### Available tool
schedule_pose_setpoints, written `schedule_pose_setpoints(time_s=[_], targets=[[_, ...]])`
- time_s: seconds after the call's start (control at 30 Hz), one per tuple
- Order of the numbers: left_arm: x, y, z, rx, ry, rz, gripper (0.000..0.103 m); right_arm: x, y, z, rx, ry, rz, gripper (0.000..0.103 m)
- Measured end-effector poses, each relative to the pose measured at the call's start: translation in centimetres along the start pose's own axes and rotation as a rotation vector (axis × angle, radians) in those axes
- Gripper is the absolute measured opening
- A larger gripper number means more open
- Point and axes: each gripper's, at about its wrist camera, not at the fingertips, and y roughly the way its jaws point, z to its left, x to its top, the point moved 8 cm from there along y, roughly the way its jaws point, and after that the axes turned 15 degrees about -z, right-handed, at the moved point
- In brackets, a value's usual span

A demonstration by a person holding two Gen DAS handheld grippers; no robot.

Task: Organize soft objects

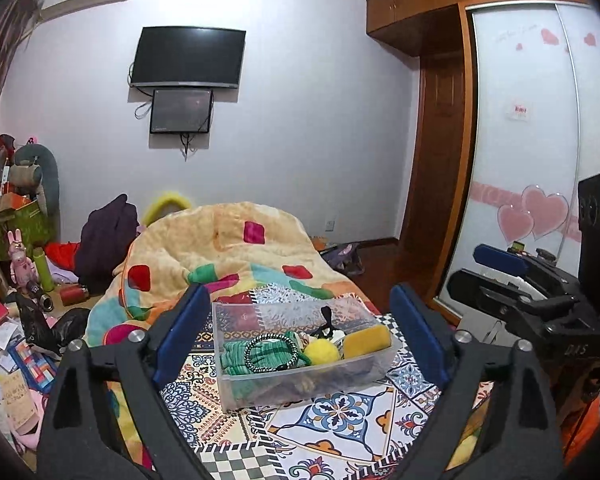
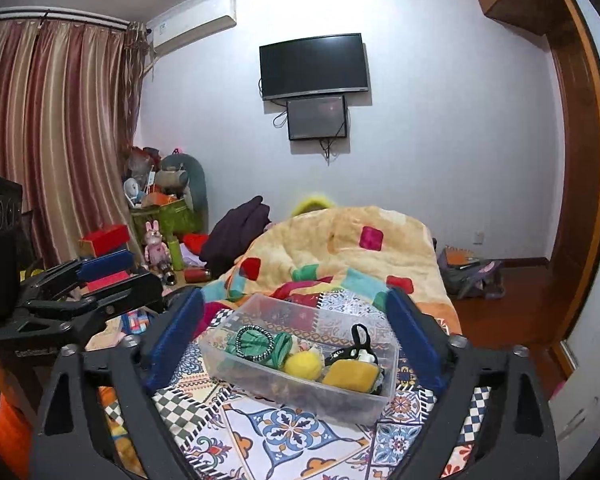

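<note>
Soft objects are being kept in the clear bin (image 1: 300, 376) at lower centre of the frame, on the bed (image 1: 340, 432); both the left claw (image 1: 300, 336) and right claw (image 2: 296, 340) are being held open and empty, suggesting the sorting is nearly done.

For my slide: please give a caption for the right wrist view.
Open right tongs frame a clear plastic bin of soft items on the patterned bedspread.
</note>
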Motion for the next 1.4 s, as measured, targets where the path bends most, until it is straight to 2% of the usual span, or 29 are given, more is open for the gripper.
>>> schedule_pose_setpoints(time_s=[0.3, 1.4], targets=[[-0.2, -0.4, -0.3, 0.009, 0.017, -0.005, 0.101, -0.2, -0.7, -0.6, -0.022, 0.01, -0.018, 0.103], [-1.0, -0.3, 0.0, 0.018, 0.031, 0.008, 0.102, -0.8, -1.1, -0.4, -0.01, 0.029, -0.01, 0.103]])
